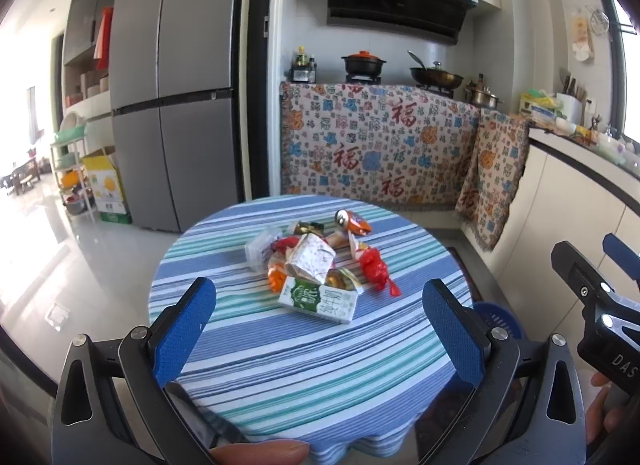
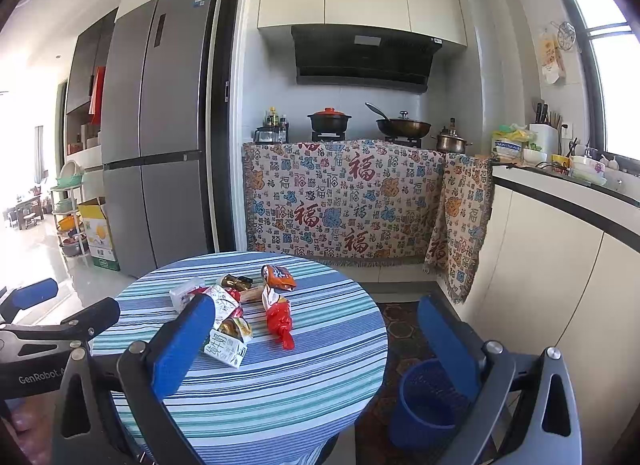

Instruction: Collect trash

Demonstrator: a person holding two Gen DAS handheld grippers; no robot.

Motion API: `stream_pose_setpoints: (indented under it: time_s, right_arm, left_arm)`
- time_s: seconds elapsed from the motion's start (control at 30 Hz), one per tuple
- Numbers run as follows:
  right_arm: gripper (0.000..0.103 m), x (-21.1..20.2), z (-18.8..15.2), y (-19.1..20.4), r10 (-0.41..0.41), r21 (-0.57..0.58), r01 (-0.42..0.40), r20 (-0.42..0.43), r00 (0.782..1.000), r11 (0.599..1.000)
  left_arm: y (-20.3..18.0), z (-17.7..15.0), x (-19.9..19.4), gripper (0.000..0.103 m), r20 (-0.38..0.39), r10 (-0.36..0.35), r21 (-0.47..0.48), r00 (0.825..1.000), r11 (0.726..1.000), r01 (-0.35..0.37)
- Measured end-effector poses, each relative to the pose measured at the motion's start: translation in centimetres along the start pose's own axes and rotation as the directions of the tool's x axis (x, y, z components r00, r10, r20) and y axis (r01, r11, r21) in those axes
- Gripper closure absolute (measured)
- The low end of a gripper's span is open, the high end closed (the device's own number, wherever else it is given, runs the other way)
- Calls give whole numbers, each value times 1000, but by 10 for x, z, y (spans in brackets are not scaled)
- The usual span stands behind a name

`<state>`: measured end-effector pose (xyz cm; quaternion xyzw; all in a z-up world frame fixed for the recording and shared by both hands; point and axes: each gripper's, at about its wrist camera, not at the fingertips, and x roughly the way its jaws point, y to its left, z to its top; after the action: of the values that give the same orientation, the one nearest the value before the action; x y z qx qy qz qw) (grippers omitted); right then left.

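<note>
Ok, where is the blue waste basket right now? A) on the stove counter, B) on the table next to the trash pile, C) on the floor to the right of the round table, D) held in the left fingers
C: the right wrist view shows the blue waste basket standing on the floor beside the round table, to its right, while the trash pile lies on the tabletop.

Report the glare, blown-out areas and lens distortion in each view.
Left wrist view: daylight blows out the far left doorway and glares off the glossy tiled floor; fisheye bows the tall grey refrigerator. Right wrist view: the bright window at right is overexposed; dark vignette fills the corners.
</note>
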<state>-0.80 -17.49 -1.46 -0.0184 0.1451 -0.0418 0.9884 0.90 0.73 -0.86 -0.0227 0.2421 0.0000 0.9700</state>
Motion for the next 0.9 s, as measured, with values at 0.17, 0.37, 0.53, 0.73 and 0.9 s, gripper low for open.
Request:
stream_pose_setpoints:
  time_s: [0.17,0.37,0.53,0.73,0.9]
  right_arm:
    - [0,0,-1,1,2,2,-2,1,1000,1000]
    - [0,1,-3,3,2,2,-2,2,1000,1000]
    - [0,2,-3,3,6,4,-6,0,1000,1000]
    - [0,2,-3,3,5,6,-5,-1,1000,1000]
    - [0,2,-2,3,6,6,-6,-2,1000,1000]
  left_arm:
    - [1,-1,1,0,-3,-1,1,1000,1000,1]
    - [1,-1,1,0,-3,0,2,1000,1000,0]
    - [1,-2,1,0,-4,-1,2,1000,1000,1]
    - [1,-2,1,0,-3,0,1,1000,1000,0]
    - [1,-2,1,0,-4,0,1,1000,1000,0]
